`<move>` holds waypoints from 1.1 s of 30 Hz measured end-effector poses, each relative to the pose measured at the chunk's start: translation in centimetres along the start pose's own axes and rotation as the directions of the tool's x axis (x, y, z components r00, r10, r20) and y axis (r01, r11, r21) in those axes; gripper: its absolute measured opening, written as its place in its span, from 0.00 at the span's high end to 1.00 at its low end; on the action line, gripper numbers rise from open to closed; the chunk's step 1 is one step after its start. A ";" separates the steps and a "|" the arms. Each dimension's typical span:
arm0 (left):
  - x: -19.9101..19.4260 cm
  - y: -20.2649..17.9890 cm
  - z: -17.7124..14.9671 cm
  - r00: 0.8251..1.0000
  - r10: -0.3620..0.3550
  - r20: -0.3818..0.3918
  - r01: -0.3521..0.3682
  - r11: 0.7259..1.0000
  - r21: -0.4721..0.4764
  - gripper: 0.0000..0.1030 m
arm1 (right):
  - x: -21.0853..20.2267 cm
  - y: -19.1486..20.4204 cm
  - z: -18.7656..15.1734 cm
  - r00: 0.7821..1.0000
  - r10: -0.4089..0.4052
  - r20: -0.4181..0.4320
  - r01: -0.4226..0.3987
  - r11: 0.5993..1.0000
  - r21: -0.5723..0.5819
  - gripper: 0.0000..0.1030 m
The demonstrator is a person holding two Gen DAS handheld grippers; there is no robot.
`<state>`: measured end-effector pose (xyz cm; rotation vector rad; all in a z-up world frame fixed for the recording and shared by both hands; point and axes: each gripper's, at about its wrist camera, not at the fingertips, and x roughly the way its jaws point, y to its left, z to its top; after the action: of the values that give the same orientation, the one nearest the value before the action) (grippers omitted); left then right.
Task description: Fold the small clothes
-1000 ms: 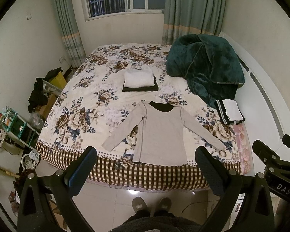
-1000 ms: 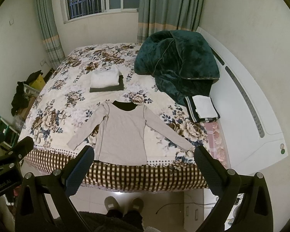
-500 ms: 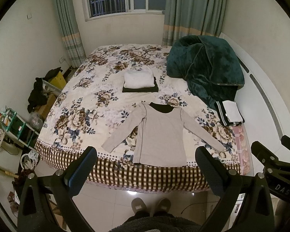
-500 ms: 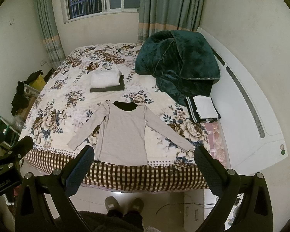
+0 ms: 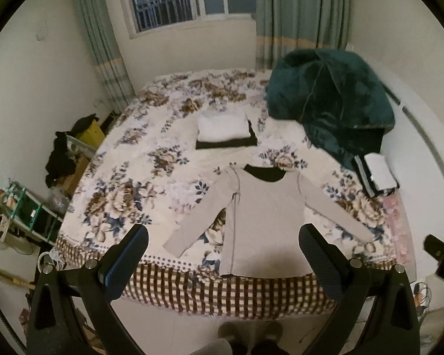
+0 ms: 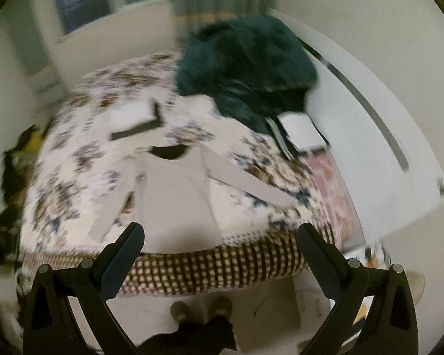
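Observation:
A grey long-sleeved shirt (image 5: 263,222) lies flat on the floral bed (image 5: 139,195), sleeves spread, hem at the near checked edge. It also shows, blurred, in the right wrist view (image 6: 177,201). A folded stack, white on dark (image 5: 225,131), sits further back in the middle of the bed. My left gripper (image 5: 222,261) is open and empty, above the near bed edge, short of the shirt. My right gripper (image 6: 220,256) is open and empty, also over the near edge.
A dark green blanket (image 5: 331,103) is heaped at the back right of the bed. Another folded pile (image 5: 376,174) lies at the right edge by the white headboard (image 6: 370,136). Clutter and a shelf (image 5: 29,213) stand on the floor to the left. My feet (image 5: 248,331) stand on the floor below.
Both grippers have moved forward toward the bed; the shirt looks larger. The right wrist view has swung and tilted, and is now motion-blurred. Both jaws remain open.

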<state>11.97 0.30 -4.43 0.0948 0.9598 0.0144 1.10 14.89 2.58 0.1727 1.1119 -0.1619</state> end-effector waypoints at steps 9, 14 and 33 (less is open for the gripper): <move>16.3 -5.3 -2.0 0.982 0.032 -0.185 -0.022 0.998 0.059 0.00 | 21.4 -11.9 -2.3 0.974 -0.065 -0.217 0.151 0.903 0.403 0.00; 24.6 -7.9 -3.1 0.956 0.101 -0.274 -0.079 0.993 0.090 0.00 | 35.3 -20.3 -5.3 0.944 -0.010 -0.330 0.216 0.774 0.595 0.00; 44.6 -6.6 -8.0 0.838 0.158 -0.522 -0.210 0.977 -0.042 0.00 | 66.4 -28.9 -6.8 0.957 0.141 -0.252 0.174 0.416 0.893 0.96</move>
<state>30.80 -3.28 -45.98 0.0951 1.4874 0.2789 17.75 -14.64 -61.74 1.2385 1.2137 -0.8061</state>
